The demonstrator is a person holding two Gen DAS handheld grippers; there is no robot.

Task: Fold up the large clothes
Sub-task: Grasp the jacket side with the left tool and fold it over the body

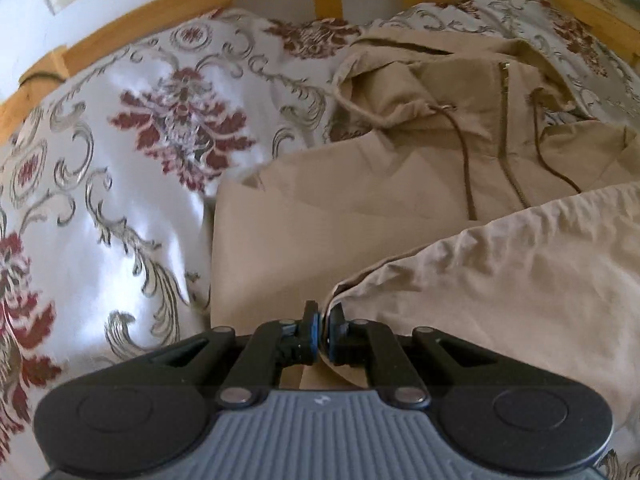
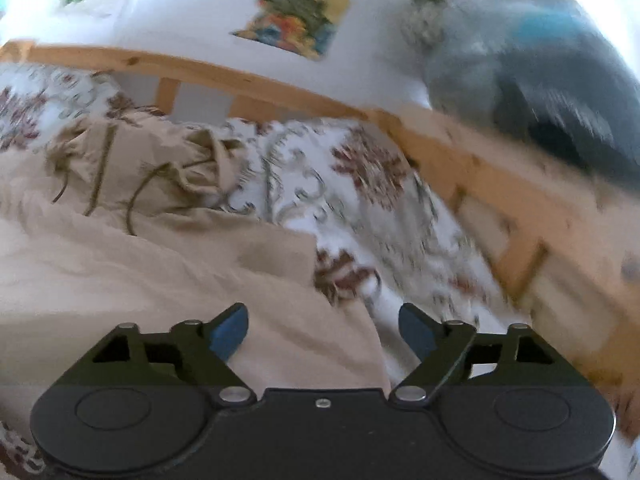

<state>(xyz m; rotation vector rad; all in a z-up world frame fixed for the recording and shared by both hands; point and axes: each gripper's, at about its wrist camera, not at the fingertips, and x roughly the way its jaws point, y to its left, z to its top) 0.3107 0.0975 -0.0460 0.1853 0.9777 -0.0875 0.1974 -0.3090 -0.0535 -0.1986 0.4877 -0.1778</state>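
Note:
A beige hooded zip jacket (image 1: 360,216) lies on a floral bedspread, its hood (image 1: 404,76), zipper and brown drawstrings toward the headboard. My left gripper (image 1: 323,322) is shut on a lifted fold of the jacket's fabric (image 1: 500,272), which drapes to the right of the fingers. In the right wrist view the jacket (image 2: 152,264) fills the left side. My right gripper (image 2: 323,330) is open and empty, hovering over the jacket's right edge, with the bedspread under its right finger. That view is motion-blurred.
The white bedspread with red and grey flowers (image 1: 120,168) covers the bed. A wooden slatted bed frame (image 1: 160,20) runs along the far side and the right side (image 2: 500,200). A blurred grey-blue shape (image 2: 540,64) is beyond the frame. Pictures hang on the white wall (image 2: 296,4).

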